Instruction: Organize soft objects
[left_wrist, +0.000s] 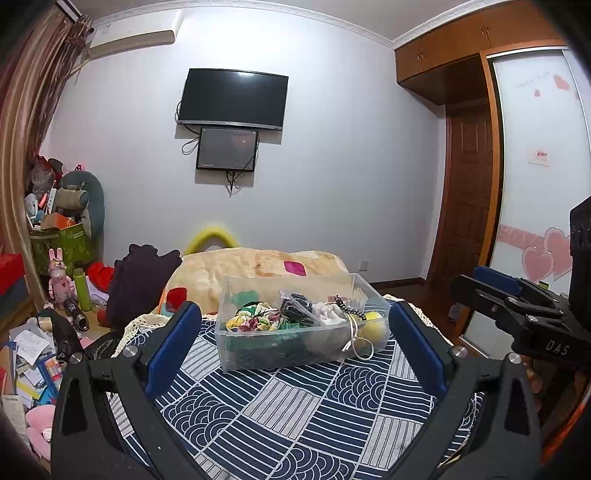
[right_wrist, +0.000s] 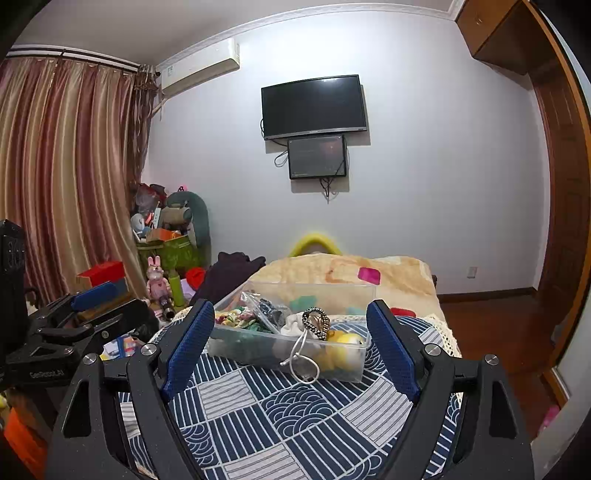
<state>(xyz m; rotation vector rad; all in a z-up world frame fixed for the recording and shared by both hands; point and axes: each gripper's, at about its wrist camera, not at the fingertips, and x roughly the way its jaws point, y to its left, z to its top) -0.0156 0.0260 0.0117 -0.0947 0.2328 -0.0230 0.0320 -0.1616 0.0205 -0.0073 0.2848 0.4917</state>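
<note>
So both sets of fingers are spread wide and holding nothing. My left gripper (left_wrist: 293, 341) frames the clear bin (left_wrist: 295, 354) between its blue pads, and my right gripper (right_wrist: 291, 347) does the same from its side, both hanging above the bed (left_wrist: 280, 413) with its navy patterned cover, short of the bin.

The soft stuff is already in the bin, which sits on the bed toward the far end of the patterned cover, right in front of the rumpled beige blanket (left_wrist: 258, 266). There's a heap of colourful scrunchies (left_wrist: 255, 319) on the left side, something white and fluffy (left_wrist: 327, 312) in the middle, a yellow ball (left_wrist: 373, 326) against the right wall, and a beaded chain (right_wrist: 317, 323) draped over the top. A white cord (right_wrist: 303, 356) hangs out over the front wall and touches the cover.

What worries me: that cord. If I pinch the fluffy thing or the ball, I'd guess the cord or chain comes along and drags half the pile out. The bin looks light and the bedding is soft, so a push on its wall probably slides or tips it. Also my two grippers are close together, so reaching in at once could knock them.
</note>
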